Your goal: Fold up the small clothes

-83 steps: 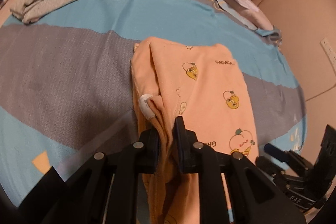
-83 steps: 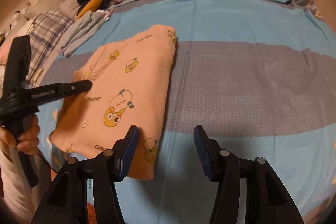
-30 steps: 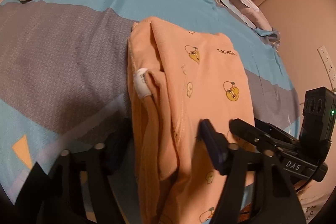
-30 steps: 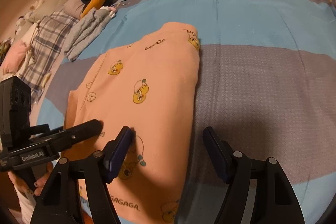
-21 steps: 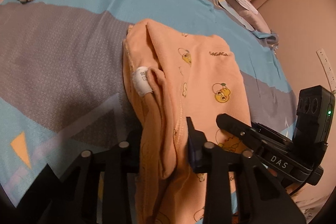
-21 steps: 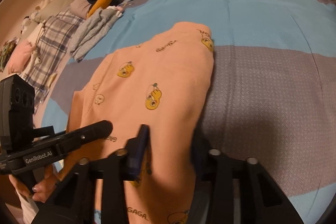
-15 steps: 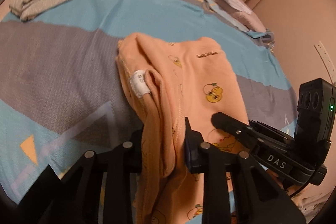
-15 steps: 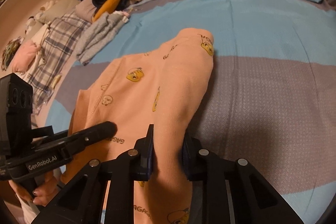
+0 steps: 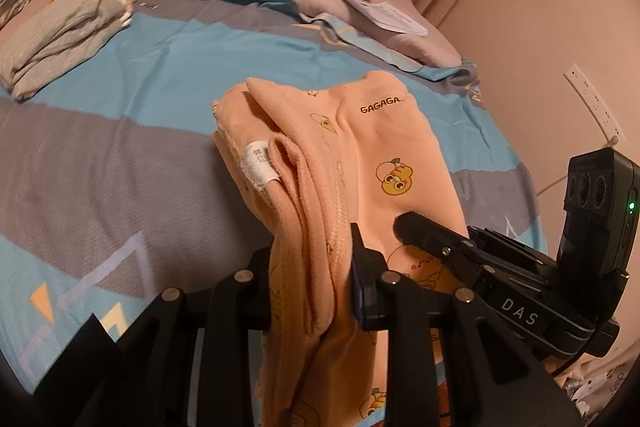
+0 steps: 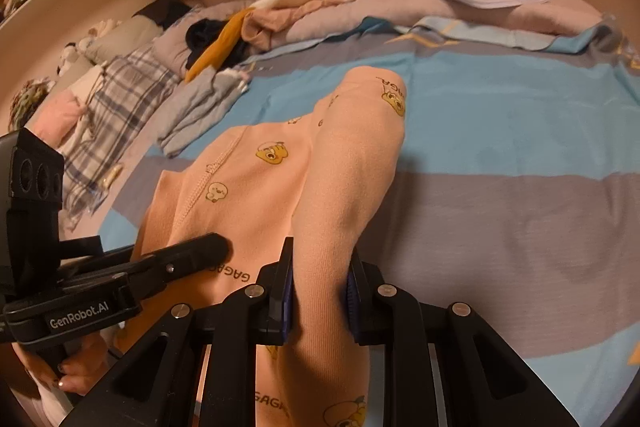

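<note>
One soft peach knit garment [image 9: 384, 147] with duck prints, folded, near edge raised above striped blue-grey bedsheet [image 9: 120, 155]. Clamped in both: left gripper [image 9: 316, 279] on bunched seam, right gripper [image 10: 318, 291] on rounded fold.

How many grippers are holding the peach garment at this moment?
2. The left gripper pinches the peach garment at its bunched near edge; the right gripper clamps the near edge further right.

Black left gripper [image 9: 312, 279] with silver screws, blue-padded fingers [image 9: 357, 291], "GenRobot.AI" lettering.
</note>
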A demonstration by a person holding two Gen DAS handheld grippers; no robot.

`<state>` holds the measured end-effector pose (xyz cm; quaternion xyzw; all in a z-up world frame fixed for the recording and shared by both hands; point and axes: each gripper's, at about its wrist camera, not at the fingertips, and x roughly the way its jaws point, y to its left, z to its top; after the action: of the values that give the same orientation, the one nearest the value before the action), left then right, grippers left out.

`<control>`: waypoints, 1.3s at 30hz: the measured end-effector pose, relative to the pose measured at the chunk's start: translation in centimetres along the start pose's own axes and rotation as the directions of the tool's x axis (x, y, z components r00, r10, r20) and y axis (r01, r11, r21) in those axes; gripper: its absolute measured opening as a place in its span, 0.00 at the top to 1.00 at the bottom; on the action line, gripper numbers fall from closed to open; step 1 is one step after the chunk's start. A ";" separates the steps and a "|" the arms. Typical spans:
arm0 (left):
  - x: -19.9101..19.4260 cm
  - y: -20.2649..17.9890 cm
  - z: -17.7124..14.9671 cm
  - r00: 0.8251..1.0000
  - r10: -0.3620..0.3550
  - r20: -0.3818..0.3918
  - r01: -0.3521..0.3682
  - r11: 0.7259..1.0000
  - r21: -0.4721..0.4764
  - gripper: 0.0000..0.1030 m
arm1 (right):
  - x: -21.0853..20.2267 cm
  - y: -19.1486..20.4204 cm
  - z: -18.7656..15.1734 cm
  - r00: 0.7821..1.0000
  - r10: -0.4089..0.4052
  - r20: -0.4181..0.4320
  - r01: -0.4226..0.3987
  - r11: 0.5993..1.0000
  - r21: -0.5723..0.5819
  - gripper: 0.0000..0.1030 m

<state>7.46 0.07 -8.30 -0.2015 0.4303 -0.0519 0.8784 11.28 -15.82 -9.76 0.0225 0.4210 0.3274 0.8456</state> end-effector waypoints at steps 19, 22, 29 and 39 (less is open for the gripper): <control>7.8 -0.6 -0.8 0.991 0.078 -0.110 -0.077 0.997 0.017 0.68 | 3.5 -4.9 -1.4 0.991 -0.099 -0.088 0.107 0.990 0.088 0.78; 7.7 -0.3 -0.8 0.991 0.068 -0.119 -0.068 0.998 0.003 0.65 | 3.3 -5.2 -1.5 0.990 -0.102 -0.096 0.112 0.989 0.100 0.75; 5.6 -0.8 -0.5 0.993 0.108 -0.057 -0.106 0.994 0.040 0.22 | 1.5 -5.3 -1.5 0.982 -0.183 -0.045 0.186 0.979 0.085 0.42; -0.1 -2.2 -0.1 0.989 0.141 0.046 -0.146 0.982 0.118 0.01 | -4.0 -4.2 -1.1 0.969 -0.229 0.097 0.220 0.971 0.097 0.09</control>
<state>7.51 -1.90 -7.36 -0.1174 0.4231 -0.0106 0.8984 11.04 -21.71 -8.96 0.0287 0.3882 0.2095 0.8970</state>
